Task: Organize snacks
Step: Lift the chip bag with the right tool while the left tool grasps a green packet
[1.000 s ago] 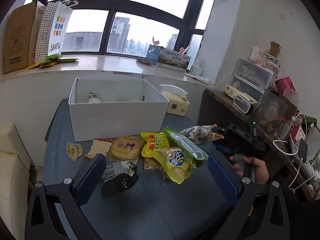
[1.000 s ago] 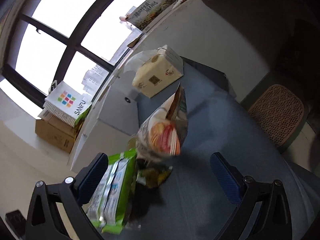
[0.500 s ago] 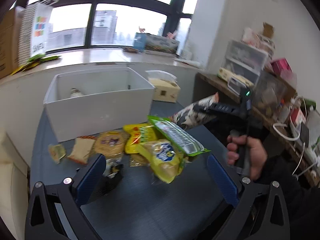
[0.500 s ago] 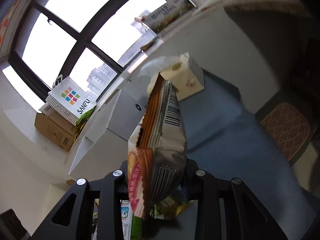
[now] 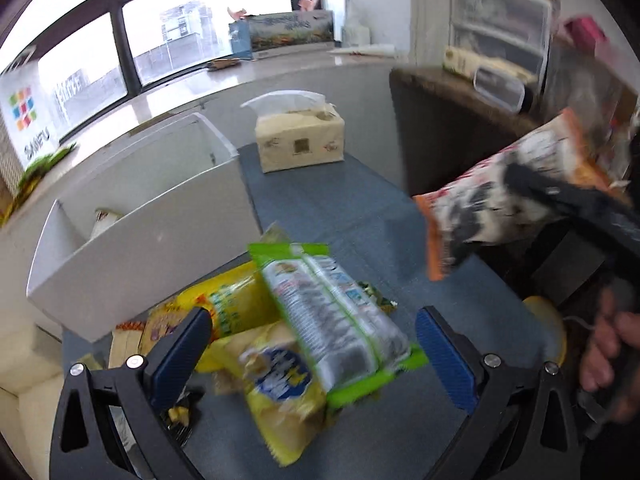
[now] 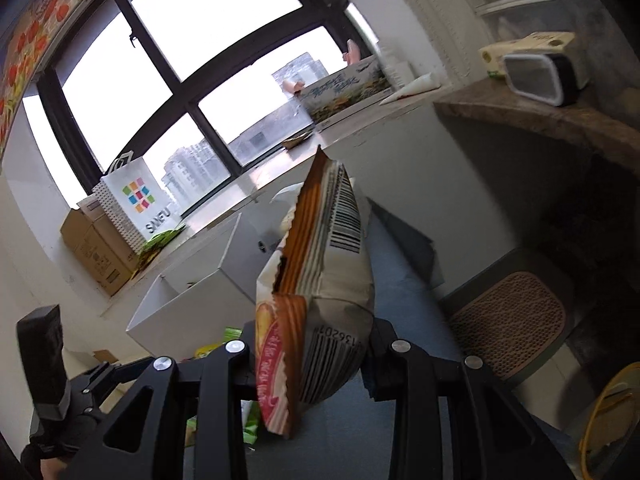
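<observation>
My right gripper [image 6: 312, 356] is shut on a white and orange snack bag [image 6: 324, 280] and holds it upright above the blue table. The left wrist view shows that bag [image 5: 492, 204] in the air at the right, in the right gripper [image 5: 560, 200]. My left gripper [image 5: 312, 320] stands open low over the snack pile. A green-edged packet [image 5: 332, 320] lies between its blue pads without touching them. Two yellow bags [image 5: 280, 384] lie under the packet. The white box [image 5: 140, 236] stands behind the pile with a small packet inside.
A tissue pack [image 5: 300, 140] sits on the table [image 5: 340, 200] behind the pile, right of the box. A dark shelf [image 5: 460, 92] with storage containers runs along the right. The window sill holds a paper bag [image 6: 136, 204] and cardboard boxes. A brown mat [image 6: 508, 320] lies on the floor.
My right gripper closed on the white and orange bag and lifted it off the table. My left gripper swung right and closer to the pile, so the green-edged packet now lies between its fingers.
</observation>
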`<state>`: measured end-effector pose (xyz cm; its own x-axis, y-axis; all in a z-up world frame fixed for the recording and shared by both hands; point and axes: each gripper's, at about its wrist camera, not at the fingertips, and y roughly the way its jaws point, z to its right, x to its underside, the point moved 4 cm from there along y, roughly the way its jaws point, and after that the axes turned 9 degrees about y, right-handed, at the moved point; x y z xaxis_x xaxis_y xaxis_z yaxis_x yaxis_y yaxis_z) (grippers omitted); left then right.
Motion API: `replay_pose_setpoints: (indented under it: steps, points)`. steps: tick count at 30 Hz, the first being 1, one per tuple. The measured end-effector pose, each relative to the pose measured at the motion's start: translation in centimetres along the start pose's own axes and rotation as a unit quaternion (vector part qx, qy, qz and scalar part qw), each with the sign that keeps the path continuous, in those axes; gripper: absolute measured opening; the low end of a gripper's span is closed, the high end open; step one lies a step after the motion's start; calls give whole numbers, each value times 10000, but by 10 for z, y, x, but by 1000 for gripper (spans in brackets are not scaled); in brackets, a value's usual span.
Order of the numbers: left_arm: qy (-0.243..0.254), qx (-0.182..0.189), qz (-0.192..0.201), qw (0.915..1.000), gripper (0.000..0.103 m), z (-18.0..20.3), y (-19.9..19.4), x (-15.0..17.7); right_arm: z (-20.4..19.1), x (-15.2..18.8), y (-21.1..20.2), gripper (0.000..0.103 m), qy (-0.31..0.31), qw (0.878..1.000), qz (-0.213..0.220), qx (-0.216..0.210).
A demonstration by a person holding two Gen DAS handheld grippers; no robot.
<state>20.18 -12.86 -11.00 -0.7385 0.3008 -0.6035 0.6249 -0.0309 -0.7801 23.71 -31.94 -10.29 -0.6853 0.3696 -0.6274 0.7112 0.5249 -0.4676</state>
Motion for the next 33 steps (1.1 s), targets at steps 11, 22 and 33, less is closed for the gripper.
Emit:
replay_pose_setpoints:
  steps: [11,22,33]
  points:
    - [684,-888,-805,9904,67,24,60,-2,22,-1,-33,36,-1,9995,257,169]
    - [-627,545,379,9958,15,-42,-9,10,11,6,-30,36,-121,9998,123,-31]
    - [-1648,498,1430,9746,14,-138,-88,45,-60,15,-9,36,-643,9952,-113,-728]
